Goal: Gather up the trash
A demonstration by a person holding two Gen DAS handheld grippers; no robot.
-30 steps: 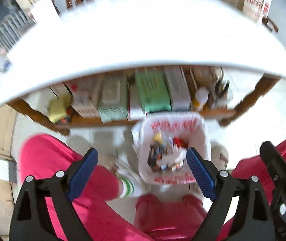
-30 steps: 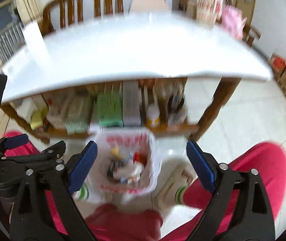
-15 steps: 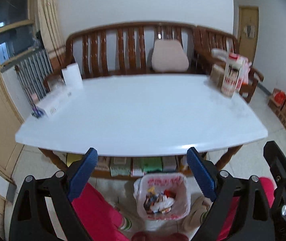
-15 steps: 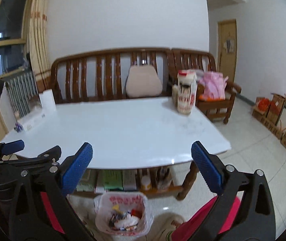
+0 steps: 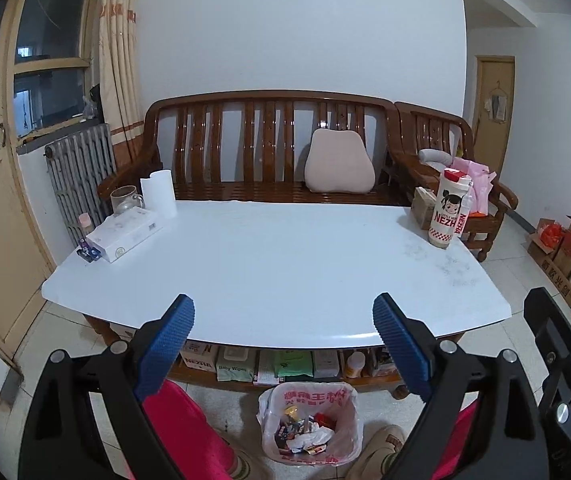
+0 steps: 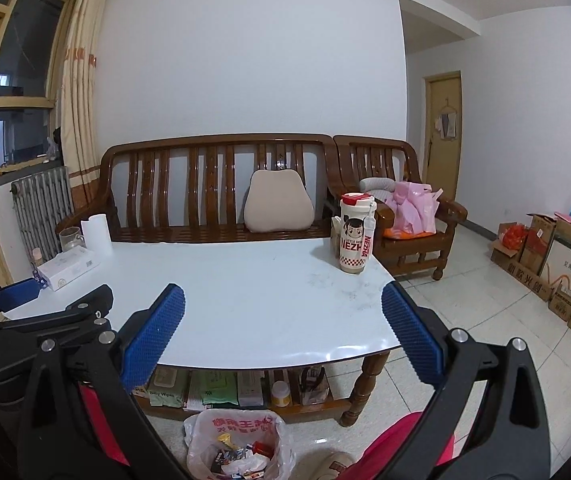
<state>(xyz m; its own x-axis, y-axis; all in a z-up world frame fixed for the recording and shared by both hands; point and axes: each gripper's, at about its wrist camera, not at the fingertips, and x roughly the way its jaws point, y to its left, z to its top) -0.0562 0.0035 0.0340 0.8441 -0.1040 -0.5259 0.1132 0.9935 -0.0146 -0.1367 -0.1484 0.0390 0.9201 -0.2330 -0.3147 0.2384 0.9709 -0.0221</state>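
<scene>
Both grippers raised over the near edge of a white table (image 5: 277,264), level and side by side. Left gripper (image 5: 283,322) spread wide, nothing between its blue pads (image 5: 167,338). Right gripper (image 6: 283,312) likewise agape and empty, pads (image 6: 153,334) far apart.

Trash bin (image 5: 309,424) on the floor, below and between the left fingers, just in front of the table's lower shelf (image 5: 285,364); lined with a white bag, wrappers and scraps heaped inside. From the right wrist, same bin (image 6: 239,446) low and slightly left of centre, well beneath the fingers. Red-clad legs (image 5: 189,436) to either side of it, a shoe (image 5: 381,452) close by on the right.

On the table: tissue box (image 5: 125,232), paper roll (image 5: 159,194) and glass mug (image 5: 124,200) at the far left corner, a "NEZHA" tumbler (image 5: 449,212) at the far right. Behind, a wooden bench (image 5: 269,148) with a beige cushion (image 5: 339,166).
</scene>
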